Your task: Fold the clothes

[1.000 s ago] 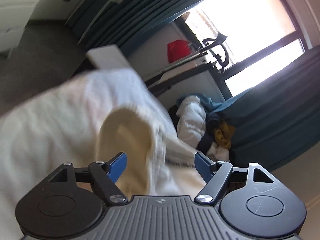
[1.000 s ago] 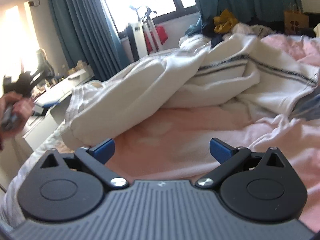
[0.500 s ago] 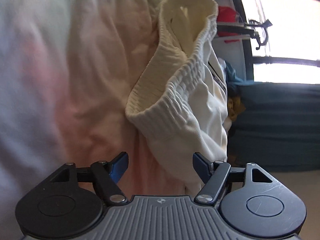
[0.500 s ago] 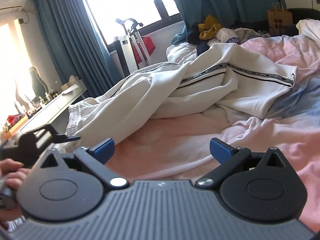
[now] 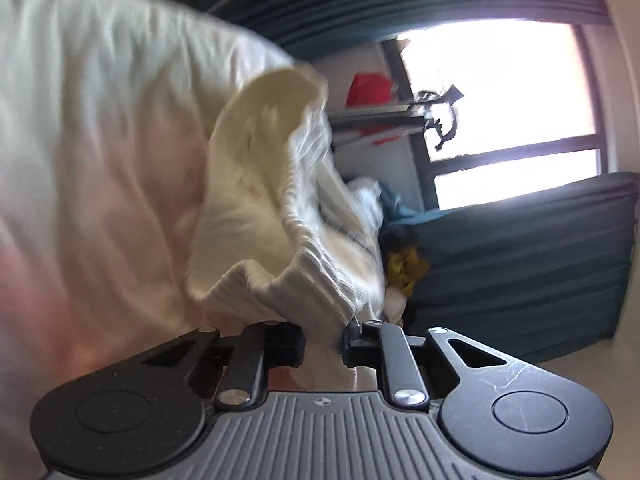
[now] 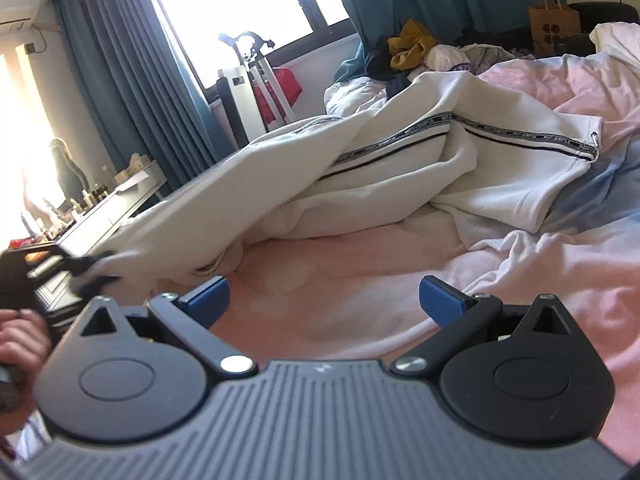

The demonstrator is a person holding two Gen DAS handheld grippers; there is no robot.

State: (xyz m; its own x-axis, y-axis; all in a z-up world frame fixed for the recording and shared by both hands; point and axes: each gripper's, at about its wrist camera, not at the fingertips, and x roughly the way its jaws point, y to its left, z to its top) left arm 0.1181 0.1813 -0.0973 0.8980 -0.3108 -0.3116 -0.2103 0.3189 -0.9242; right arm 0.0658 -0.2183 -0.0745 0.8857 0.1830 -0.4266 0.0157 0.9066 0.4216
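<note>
None folded yet: left claw point(image 5: 323, 342) closing on trouser waistband point(image 5: 304, 280); right claw point(image 6: 324, 300) wide, empty, short of trousers point(image 6: 400, 168) crumpled on bed point(image 6: 360, 288).

Black right tool point(image 6: 323, 297) with blue fingertips point(image 6: 439, 295), ribbed grey housing, silver pivot screws, round black side discs

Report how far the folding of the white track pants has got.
Done: nothing folded; the white track pants lie crumpled on the pink bedding.
In hand: the left gripper is closing on their ribbed waistband.
Left: the right gripper is open and empty; straightening and every fold remain.
</note>
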